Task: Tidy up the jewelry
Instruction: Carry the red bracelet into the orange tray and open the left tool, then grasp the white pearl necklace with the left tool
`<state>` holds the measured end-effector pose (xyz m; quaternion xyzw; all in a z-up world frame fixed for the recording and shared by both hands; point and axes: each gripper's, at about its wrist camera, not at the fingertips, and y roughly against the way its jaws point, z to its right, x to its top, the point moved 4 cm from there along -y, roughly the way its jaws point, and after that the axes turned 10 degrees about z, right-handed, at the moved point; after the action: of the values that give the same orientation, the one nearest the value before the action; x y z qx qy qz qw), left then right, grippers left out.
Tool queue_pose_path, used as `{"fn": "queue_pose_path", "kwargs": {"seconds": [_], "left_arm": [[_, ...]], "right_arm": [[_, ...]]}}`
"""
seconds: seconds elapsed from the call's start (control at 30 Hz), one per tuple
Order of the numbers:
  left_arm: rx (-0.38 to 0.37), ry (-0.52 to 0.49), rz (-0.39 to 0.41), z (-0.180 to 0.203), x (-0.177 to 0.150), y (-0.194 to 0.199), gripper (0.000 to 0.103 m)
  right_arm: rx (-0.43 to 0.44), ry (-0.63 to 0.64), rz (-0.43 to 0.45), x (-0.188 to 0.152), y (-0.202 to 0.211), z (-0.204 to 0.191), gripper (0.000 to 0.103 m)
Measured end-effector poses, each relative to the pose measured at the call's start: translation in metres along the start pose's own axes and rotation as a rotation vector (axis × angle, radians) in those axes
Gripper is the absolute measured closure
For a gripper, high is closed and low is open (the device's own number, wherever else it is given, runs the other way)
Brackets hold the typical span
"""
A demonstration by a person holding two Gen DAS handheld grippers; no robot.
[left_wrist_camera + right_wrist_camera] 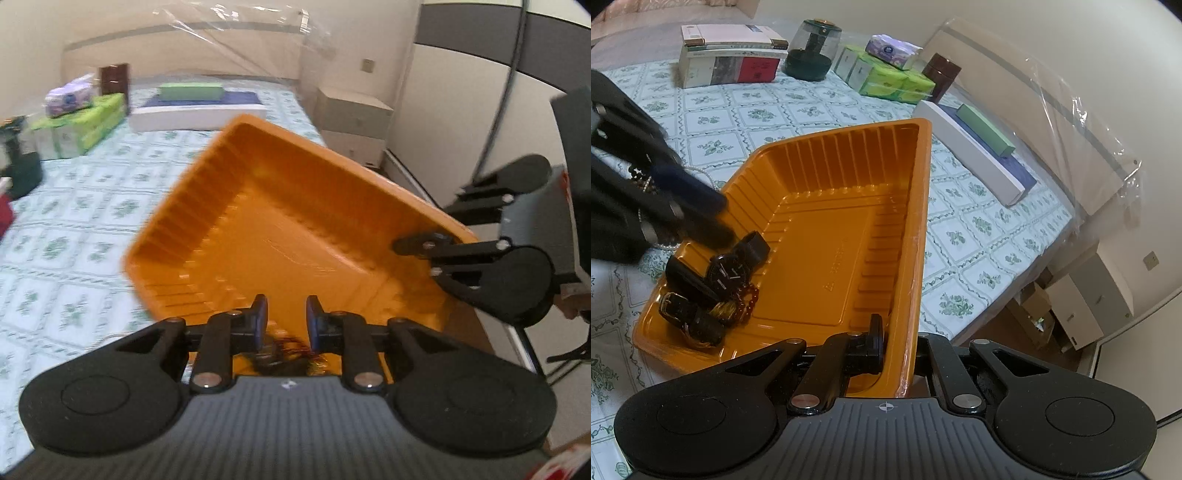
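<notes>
On the bed, right gripper (897, 345) is pinching the light, flexible orange tray's (827, 258) rim; left gripper (287, 317) is hovering slightly spread above the watch (726, 275).

Left tool (701, 218) motion-blurred, pearl strand (665, 243) mostly hidden behind it

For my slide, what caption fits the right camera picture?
Right gripper pinches the orange tray's rim; watches lie inside.

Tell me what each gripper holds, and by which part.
The right gripper clamps the orange tray by its near side wall. The left gripper holds nothing.
</notes>
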<state>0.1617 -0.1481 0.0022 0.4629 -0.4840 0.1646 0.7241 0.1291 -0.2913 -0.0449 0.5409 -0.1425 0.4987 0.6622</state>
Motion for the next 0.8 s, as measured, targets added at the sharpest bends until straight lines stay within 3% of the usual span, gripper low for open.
{"fn": "queue_pose_path", "kwargs": {"seconds": [0.17,0.4,0.57,0.8], "left_arm": [[0.144,0.032,0.025,-0.045,-0.014,0.035,0.081],[0.374,0.106,0.012,-0.109,-0.064,0.090,0.075],[0.421,0.182,-0.016,-0.128,-0.099,0.109,0.074],[0.409,0.207,-0.037,-0.129,-0.116,0.099,0.074]], "right_arm": [[-0.002,0.000,0.001,0.000,0.000,-0.001,0.099],[-0.009,0.004,0.001,-0.001,0.002,-0.002,0.099],[-0.011,0.009,-0.005,0.000,0.001,-0.002,0.099],[-0.014,0.013,-0.012,0.000,0.002,-0.003,0.099]]}}
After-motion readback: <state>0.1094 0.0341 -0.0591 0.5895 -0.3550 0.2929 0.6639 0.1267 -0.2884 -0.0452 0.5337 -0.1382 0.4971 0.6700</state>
